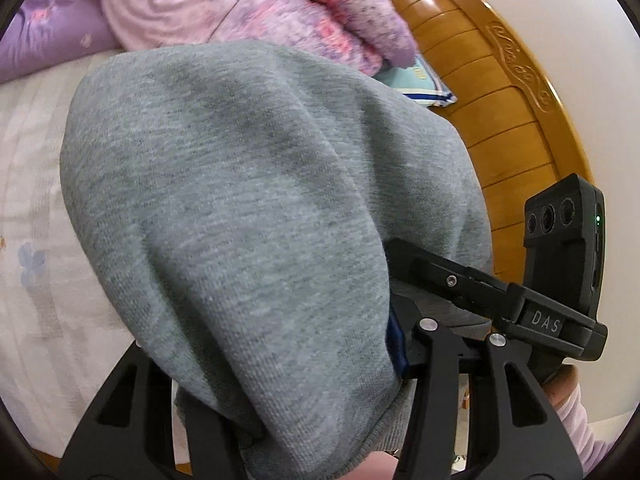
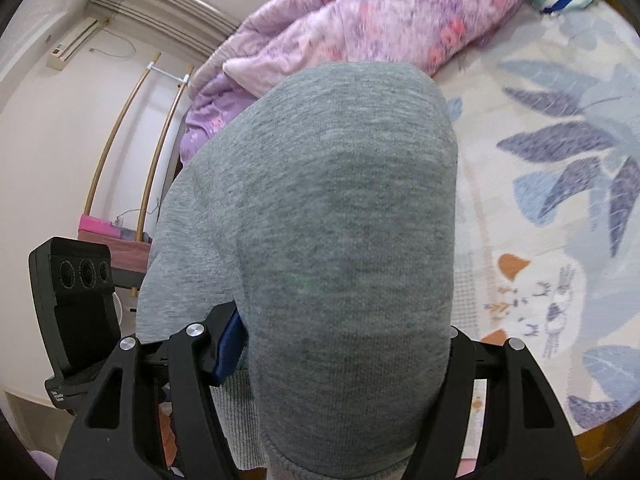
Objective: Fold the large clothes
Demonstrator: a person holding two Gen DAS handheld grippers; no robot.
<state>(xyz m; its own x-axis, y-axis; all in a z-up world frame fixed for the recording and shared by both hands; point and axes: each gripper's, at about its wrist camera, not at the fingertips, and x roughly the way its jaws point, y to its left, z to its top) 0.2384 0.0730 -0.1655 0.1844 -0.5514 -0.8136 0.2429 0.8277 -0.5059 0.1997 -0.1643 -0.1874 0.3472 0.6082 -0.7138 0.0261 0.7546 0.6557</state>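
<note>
A grey knitted garment (image 1: 240, 200) hangs over my left gripper (image 1: 336, 360) and fills most of the left wrist view. It covers the left finger; a blue pad (image 1: 396, 344) shows beside it. The same grey garment (image 2: 328, 240) drapes over my right gripper (image 2: 336, 344) and hides its right finger; a blue pad (image 2: 230, 340) presses the cloth. Both grippers hold the garment lifted above the bed. The other gripper's body (image 1: 564, 240) shows at the right in the left wrist view and at the left in the right wrist view (image 2: 76, 304).
A white floral bedsheet (image 2: 560, 200) lies below. A pink and purple quilt (image 2: 380, 20) is heaped at the far side. A wooden headboard (image 1: 500, 120) and a teal pillow (image 1: 416, 84) stand by it. A wall air conditioner (image 2: 68, 44) hangs at the left.
</note>
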